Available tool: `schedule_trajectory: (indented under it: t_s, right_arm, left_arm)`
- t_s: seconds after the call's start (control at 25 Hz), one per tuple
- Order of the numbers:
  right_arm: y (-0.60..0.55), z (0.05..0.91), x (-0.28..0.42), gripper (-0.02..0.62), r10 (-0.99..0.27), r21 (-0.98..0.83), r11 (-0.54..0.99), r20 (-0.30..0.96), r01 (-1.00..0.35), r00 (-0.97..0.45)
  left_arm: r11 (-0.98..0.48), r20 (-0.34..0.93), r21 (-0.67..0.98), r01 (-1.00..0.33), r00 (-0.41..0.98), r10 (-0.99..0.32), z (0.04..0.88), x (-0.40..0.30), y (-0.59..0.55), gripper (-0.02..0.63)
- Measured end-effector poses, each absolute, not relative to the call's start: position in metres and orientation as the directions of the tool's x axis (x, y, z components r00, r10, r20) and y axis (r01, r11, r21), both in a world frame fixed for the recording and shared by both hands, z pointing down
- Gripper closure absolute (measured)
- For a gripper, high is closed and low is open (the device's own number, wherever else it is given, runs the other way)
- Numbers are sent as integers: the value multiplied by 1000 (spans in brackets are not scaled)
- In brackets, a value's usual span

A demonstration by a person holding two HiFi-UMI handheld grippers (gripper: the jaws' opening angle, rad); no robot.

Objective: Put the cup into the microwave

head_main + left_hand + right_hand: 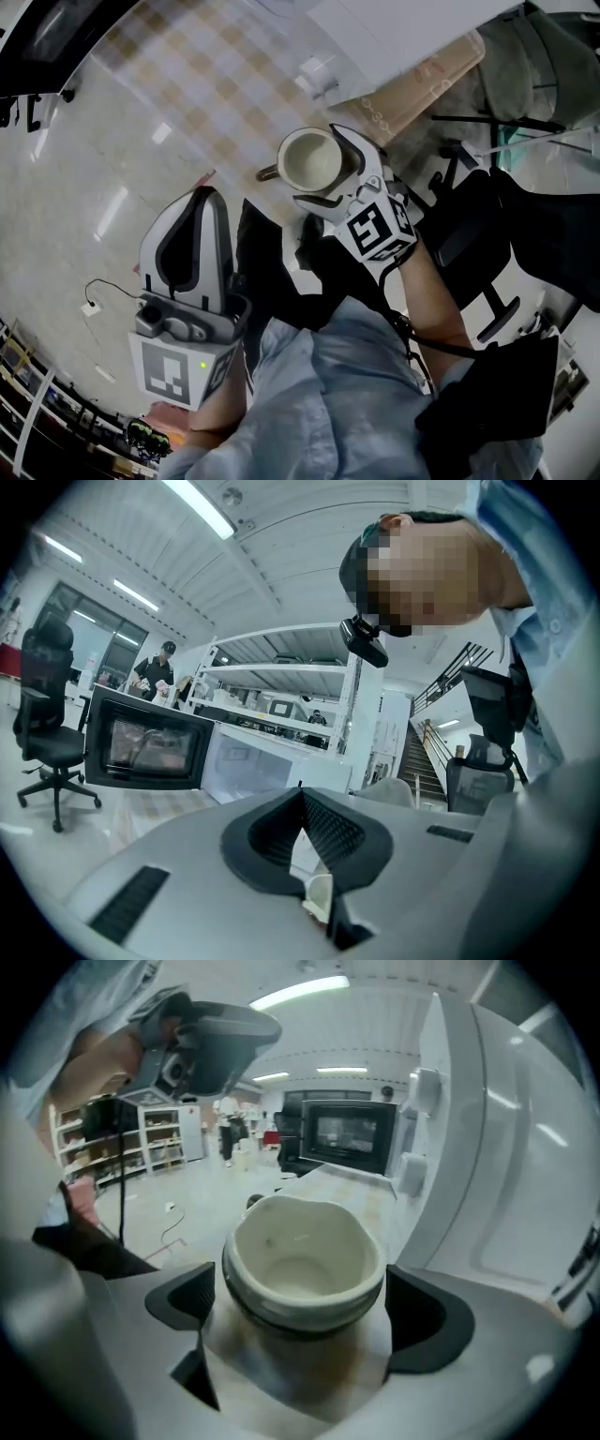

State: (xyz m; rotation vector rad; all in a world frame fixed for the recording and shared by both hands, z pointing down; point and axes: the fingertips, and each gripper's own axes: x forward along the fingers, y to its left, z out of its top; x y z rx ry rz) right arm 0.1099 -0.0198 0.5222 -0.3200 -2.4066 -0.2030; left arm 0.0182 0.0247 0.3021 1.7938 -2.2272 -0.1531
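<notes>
An empty cream cup [314,159] with a dark outer band is clamped between the jaws of my right gripper [323,167], held in the air over the floor beside a checked table top [187,75]. The right gripper view looks down into the cup [305,1260], which fills the gap of the right gripper [305,1302]. Beyond it a black-fronted microwave [352,1136] stands at the table's far end. My left gripper [208,199] hangs lower left, jaws together and holding nothing. In its own view the left gripper [302,796] points towards the microwave [150,747].
A tall white appliance panel [487,1147] with white knobs stands close on the right of the cup. A cardboard box [422,84] lies under it. Black office chairs [478,244] [47,714] stand around. A cable [94,300] lies on the floor at left.
</notes>
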Motion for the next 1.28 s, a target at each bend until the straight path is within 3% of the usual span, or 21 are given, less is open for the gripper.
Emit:
schedule_trajectory:
  t_s: [0.12,0.32,0.44,0.6,0.72,0.84,1.08,1.28]
  right_arm:
    - [-27,524,118,64,214,150,897,676,417,-705]
    - [-29,520,116,127,222,203,865,665,459,-713]
    - [-30,522,120,140,168,157,920,669,358,-724]
    - [-29,528,132,246,52,21,996,675,90,-736]
    - [-28,529,135,258,-16,57,998,669,30,-743]
    - [-28,525,128,208,9,163,974,667,158,-745]
    - [-24,525,111,124,200,233,837,712,495,-673]
    - [-20,521,103,97,268,232,791,701,566,-661]
  left_arm:
    - [229,145,269,-935,-196,-970,302,16,24,601]
    - [228,150,257,-939,-195,-969,304,14,27,601]
    - [218,157,272,-937,-180,-971,306,17,30,601]
    - [208,162,281,-937,-168,-972,307,18,32,601]
    - [210,144,303,-930,-173,-974,301,15,26,601]
    - [208,143,300,-931,-172,-975,301,14,27,601]
    - [217,142,312,-925,-180,-973,302,9,33,601]
    - [220,151,304,-927,-182,-972,305,2,42,601]
